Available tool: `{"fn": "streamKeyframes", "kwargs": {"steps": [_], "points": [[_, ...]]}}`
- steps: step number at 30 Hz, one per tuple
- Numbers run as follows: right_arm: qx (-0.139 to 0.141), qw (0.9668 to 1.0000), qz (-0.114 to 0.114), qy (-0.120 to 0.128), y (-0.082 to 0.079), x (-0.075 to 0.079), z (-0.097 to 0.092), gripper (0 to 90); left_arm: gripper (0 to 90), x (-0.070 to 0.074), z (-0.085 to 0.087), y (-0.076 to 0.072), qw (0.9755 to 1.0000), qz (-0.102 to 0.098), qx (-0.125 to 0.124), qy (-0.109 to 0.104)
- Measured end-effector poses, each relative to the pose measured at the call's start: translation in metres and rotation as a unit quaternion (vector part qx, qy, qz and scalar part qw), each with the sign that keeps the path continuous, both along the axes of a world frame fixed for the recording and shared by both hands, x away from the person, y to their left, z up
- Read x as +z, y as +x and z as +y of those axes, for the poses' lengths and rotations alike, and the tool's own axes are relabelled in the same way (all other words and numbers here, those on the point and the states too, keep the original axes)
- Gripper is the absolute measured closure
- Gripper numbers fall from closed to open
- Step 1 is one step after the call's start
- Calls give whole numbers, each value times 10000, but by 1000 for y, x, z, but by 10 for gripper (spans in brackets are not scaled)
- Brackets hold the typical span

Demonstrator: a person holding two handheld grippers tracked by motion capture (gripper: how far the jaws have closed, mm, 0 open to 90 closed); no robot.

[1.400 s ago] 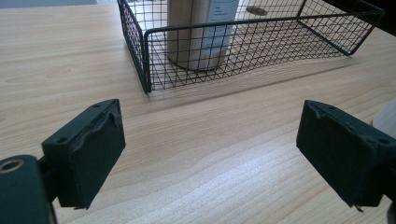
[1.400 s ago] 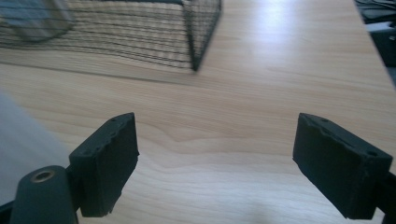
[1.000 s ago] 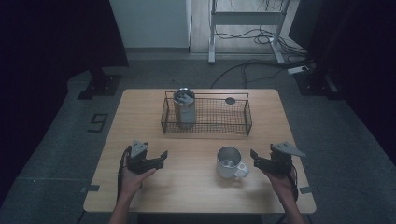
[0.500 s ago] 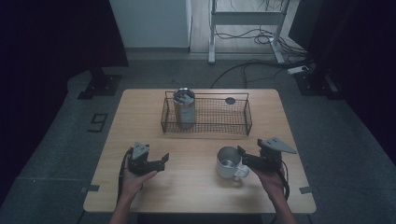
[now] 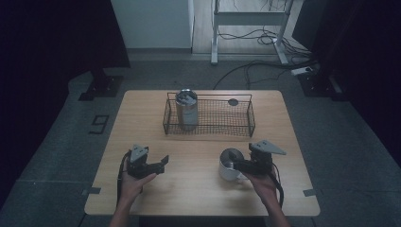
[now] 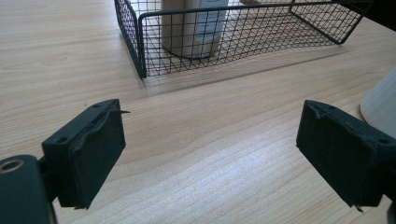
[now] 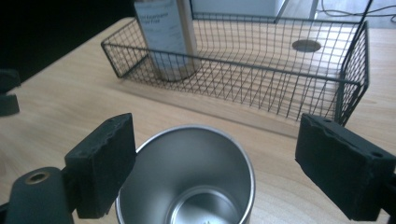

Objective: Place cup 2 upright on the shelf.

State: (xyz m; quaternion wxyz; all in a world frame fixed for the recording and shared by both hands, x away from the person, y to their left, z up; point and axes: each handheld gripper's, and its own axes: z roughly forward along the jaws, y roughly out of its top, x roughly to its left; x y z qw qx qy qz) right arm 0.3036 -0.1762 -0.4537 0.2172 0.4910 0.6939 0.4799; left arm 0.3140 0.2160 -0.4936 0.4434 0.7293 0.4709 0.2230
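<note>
A steel mug with a white outside stands upright on the wooden table, right of centre. My right gripper reaches it from the right. Its jaws have just been opening and stand on either side of the mug's rim; the left pad is close beside it and the right pad is well clear. My left gripper rests open at the front left over bare wood. The mug's white side shows at the right edge of the left gripper view.
A black wire basket sits at the back middle of the table. A tall metal tumbler stands upright in its left end. A dark round hole marks the tabletop behind it.
My right gripper has moved left across the table to the mug, and its jaws have widened around the rim. The left gripper and the mug have stayed put.
</note>
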Motion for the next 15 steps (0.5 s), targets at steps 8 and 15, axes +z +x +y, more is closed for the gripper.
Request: {"fn": "streamKeyframes", "kwargs": {"steps": [8,15], "points": [[135,9998,99,-71,-2,-10,2,104,80,-6,-5,1,9999,115,-47,120],[213,9994,184,-181,-6,-15,4,78,80,-8,-2,2,9998,164,-1,102]]}}
